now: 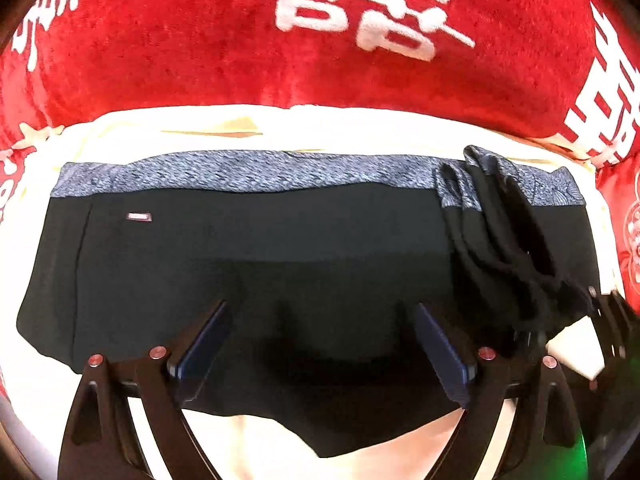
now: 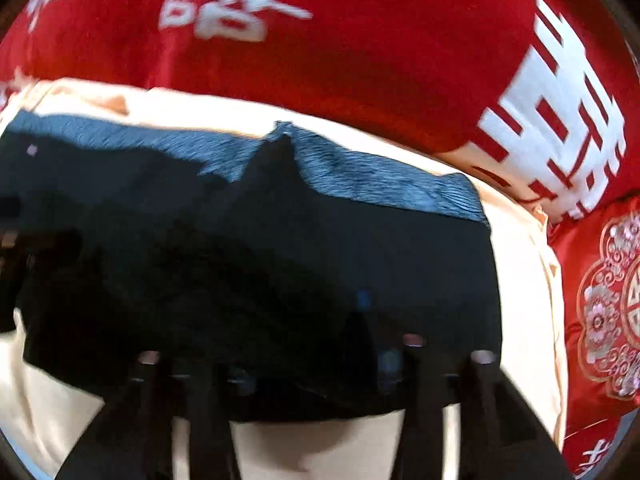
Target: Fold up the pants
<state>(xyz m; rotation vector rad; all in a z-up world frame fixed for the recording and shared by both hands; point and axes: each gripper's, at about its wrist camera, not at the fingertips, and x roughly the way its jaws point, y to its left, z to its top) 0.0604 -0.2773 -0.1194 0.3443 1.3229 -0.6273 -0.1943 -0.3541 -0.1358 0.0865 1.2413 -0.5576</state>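
Observation:
Black pants [image 1: 248,256] with a blue-grey patterned waistband [image 1: 240,170] lie flat on a cream cloth [image 1: 320,124], waistband on the far side. At their right end the fabric is bunched into dark ridges [image 1: 504,240]. My left gripper [image 1: 320,308] hovers over the near half of the pants, open wide, with nothing between its blue pads [image 1: 204,344]. The right wrist view is blurred. It shows the same pants [image 2: 320,240] with a raised peak [image 2: 282,148] at the waistband. My right gripper [image 2: 312,368] is above their near edge, fingers apart and holding nothing.
A red blanket with white characters [image 1: 200,48] covers the surface beyond the cream cloth. A red embroidered cushion [image 2: 600,300] sits at the right. A black ridged piece of hardware [image 1: 612,320] pokes in at the right edge of the left wrist view.

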